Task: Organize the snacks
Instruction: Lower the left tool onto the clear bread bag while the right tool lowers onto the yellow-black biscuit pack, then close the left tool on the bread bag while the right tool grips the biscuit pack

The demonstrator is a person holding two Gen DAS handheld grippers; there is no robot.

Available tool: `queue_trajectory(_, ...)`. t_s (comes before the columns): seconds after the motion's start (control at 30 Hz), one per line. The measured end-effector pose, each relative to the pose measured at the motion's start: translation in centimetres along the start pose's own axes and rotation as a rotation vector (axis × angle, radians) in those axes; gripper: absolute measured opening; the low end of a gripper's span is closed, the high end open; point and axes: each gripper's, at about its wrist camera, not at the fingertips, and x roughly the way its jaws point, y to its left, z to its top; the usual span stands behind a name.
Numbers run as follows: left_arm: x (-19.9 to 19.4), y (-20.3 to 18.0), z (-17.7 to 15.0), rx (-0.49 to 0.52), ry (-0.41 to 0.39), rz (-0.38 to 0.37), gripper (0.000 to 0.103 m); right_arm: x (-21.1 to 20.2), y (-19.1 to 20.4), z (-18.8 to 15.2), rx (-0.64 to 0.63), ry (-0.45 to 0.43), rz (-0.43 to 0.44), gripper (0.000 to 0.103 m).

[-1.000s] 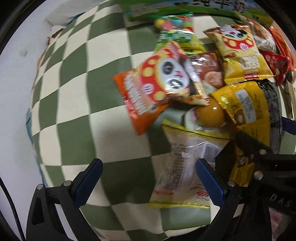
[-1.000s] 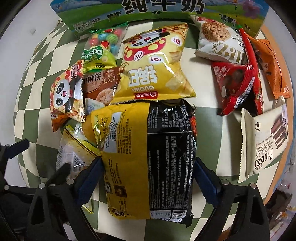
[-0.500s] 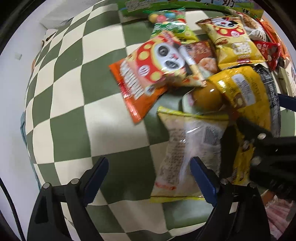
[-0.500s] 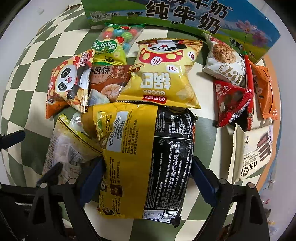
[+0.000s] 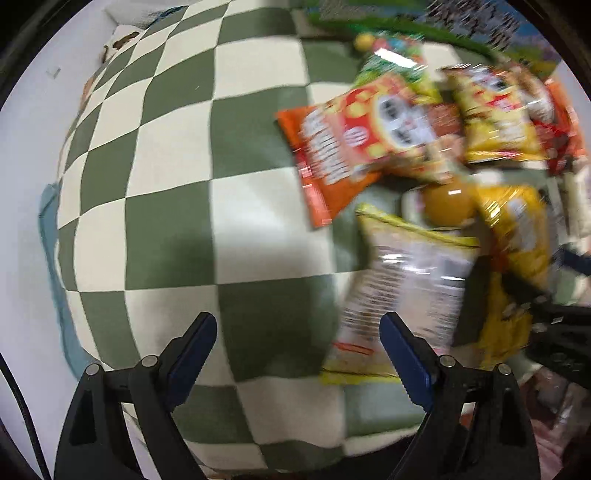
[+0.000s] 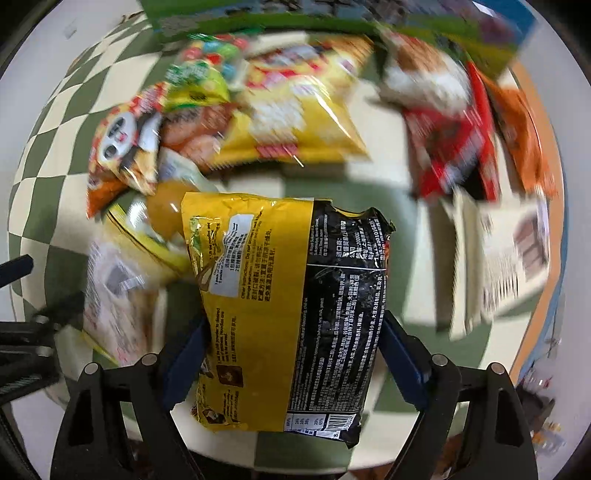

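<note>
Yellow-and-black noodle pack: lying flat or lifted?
Lifted, it seems: the noodle pack stays sharp between the closing right gripper while the checkered cloth blurs behind it.

The right gripper (image 6: 291,354) is closing on a yellow-and-black noodle packet (image 6: 291,314) at lower centre. Blurred snack bags (image 6: 295,122) fill the upper frame on a checked cloth (image 6: 55,122).

Counting the right wrist view: one yellow-and-black noodle packet (image 6: 291,314) is lying in the lower middle. Two panda bags are showing, a yellow panda bag (image 6: 295,110) in the upper middle and an orange panda bag (image 6: 122,144) at the left. One green candy bag (image 6: 199,81), one red packet (image 6: 450,147), one cream wafer pack (image 6: 513,254) and one milk carton box (image 6: 332,18) are lying around. Blur is hiding any others.
</note>
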Motion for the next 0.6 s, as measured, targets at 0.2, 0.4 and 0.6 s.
queue_trajectory(0.2,1.6,-3.0,1.0,0.042,0.050,-0.133,0.090,0.7,-2.2,-2.7,0.049,0.035,0.027,0.089)
queue_trajectory(0.4,6.9,-3.1,2.8,0.011,0.095,-0.072,0.055,1.5,-3.8,-3.4,0.078,0.041,0.042,0.089)
queue_trajectory(0.6,8.9,2.0,2.2,-0.133,0.097,-0.071,0.055,1.7,-4.4,-3.0,0.179,0.023,0.083,0.091)
